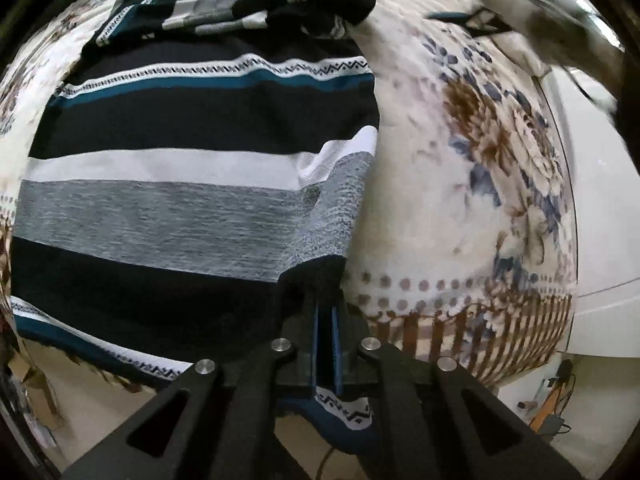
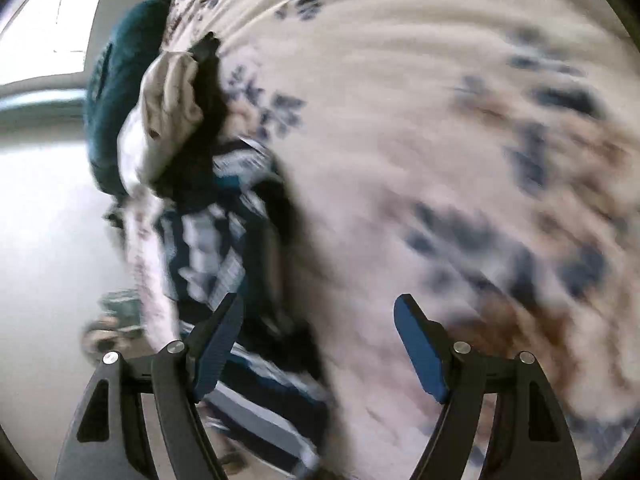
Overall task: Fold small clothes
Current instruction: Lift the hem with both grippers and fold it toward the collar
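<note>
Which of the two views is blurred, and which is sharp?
Left wrist view: mostly sharp, the striped shirt crisp, only the top right corner smeared. Right wrist view: blurred by motion, the flowered cloth streaked. Both bulge with fisheye distortion.

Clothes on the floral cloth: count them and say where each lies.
2 at least. A striped shirt lies spread flat, its near hem pinched by the left gripper. A crumpled cream garment lies past its far end. More may be hidden.

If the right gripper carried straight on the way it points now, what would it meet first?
Probably the floral bedcover: between the open right gripper, the striped garment's dark edge sits just left of centre, so it might brush that first. Blur leaves depth unclear.
</note>
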A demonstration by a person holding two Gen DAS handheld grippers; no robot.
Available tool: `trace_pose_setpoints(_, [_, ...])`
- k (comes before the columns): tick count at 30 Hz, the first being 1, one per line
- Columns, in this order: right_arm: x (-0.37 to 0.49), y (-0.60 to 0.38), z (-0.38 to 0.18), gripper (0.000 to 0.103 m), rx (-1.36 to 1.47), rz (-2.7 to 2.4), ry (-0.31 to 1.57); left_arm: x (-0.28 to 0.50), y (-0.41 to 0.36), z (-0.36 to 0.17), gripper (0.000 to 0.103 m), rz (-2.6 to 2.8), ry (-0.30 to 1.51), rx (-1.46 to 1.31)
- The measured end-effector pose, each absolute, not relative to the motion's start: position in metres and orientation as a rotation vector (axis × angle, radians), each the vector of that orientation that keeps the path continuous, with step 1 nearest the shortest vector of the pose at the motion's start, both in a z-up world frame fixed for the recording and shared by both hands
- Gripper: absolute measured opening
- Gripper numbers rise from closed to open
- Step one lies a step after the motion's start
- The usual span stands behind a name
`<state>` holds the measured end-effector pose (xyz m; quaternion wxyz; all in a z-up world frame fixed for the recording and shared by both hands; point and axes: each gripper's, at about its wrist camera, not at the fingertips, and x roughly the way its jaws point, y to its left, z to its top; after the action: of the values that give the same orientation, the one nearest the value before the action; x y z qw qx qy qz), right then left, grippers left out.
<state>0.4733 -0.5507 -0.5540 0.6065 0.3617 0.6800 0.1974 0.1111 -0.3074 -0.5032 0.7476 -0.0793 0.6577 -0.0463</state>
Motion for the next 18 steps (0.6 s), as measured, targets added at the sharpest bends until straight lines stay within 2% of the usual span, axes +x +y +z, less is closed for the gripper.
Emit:
trace_pose_setpoints(3, [0.511,-0.535,-0.582,0.079,0.975,0.467,1.579,0.115,-0.303,-0.492,0.003,-0.107,1.430,-0.180])
trace_pose_setpoints(8, [0.550,-0.491,-0.617,0.074,0.972,0.503,1.679,0.121,-0.286,-0.478,0.003,-0.090,1.409,-0.206])
trace_pose_setpoints(10, [0.559,-0.472,-0.622,0.055,0.868,0.500,1.710,0.122,-0.276,-0.474,0.004,-0.081,1.403,-0.230])
trace_pose_setpoints(11, [0.561,-0.466,-0.622,0.035,0.814,0.480,1.712,0.123,-0.270,-0.472,0.004,-0.076,1.399,-0.240])
trace_pose_setpoints(12, [0.564,-0.461,-0.620,0.025,0.764,0.447,1.706,0.123,-0.264,-0.469,0.004,-0.072,1.393,-0.244])
trace_pose_setpoints(13, [0.565,-0.458,-0.617,0.010,0.737,0.426,1.697,0.124,-0.258,-0.466,0.004,-0.067,1.383,-0.246])
trace_pose_setpoints(18, [0.569,-0.436,-0.572,0.008,0.631,0.406,1.630,0.119,-0.217,-0.451,0.004,-0.041,1.340,-0.334])
